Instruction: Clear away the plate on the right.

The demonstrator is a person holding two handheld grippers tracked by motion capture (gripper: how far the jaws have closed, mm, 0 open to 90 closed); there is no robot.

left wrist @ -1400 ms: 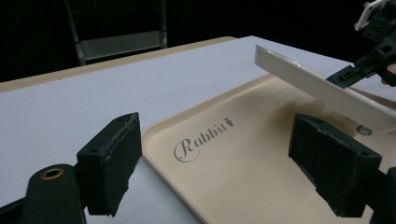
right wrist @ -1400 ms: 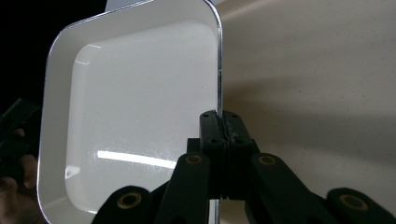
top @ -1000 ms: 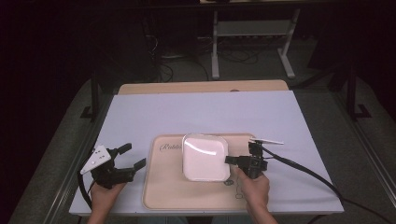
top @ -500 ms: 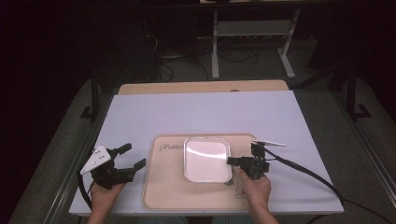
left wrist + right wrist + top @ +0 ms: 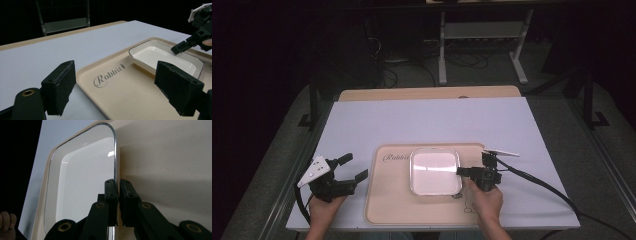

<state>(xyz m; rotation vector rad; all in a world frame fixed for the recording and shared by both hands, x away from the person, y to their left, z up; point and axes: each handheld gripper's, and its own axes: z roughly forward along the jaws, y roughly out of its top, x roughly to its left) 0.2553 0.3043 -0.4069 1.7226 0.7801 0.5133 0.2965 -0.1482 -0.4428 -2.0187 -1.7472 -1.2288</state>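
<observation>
A white square dish (image 5: pixel 434 170) with a thin metallic rim lies on a beige tray (image 5: pixel 389 205) marked "Rabbit". My right gripper (image 5: pixel 460 171) is shut on the dish's right rim. In the right gripper view the two jaws pinch that rim (image 5: pixel 115 176), one inside the dish (image 5: pixel 82 185) and one outside, over the tray (image 5: pixel 170 165). My left gripper (image 5: pixel 354 167) is open at the tray's left edge with nothing between its pads (image 5: pixel 60 91). The left gripper view looks across the tray (image 5: pixel 120 82) to the dish (image 5: pixel 165 58) and the right gripper (image 5: pixel 180 47).
The tray sits at the near edge of a pale lilac table top (image 5: pixel 432 120), and a wooden strip (image 5: pixel 427 93) runs along the far edge. Cables trail from both grippers. Dark floor, a metal stand (image 5: pixel 482 45) and cables lie beyond the table.
The dish and the right gripper holding it have edged slightly to the right on the tray. The left gripper has stayed still and open.
</observation>
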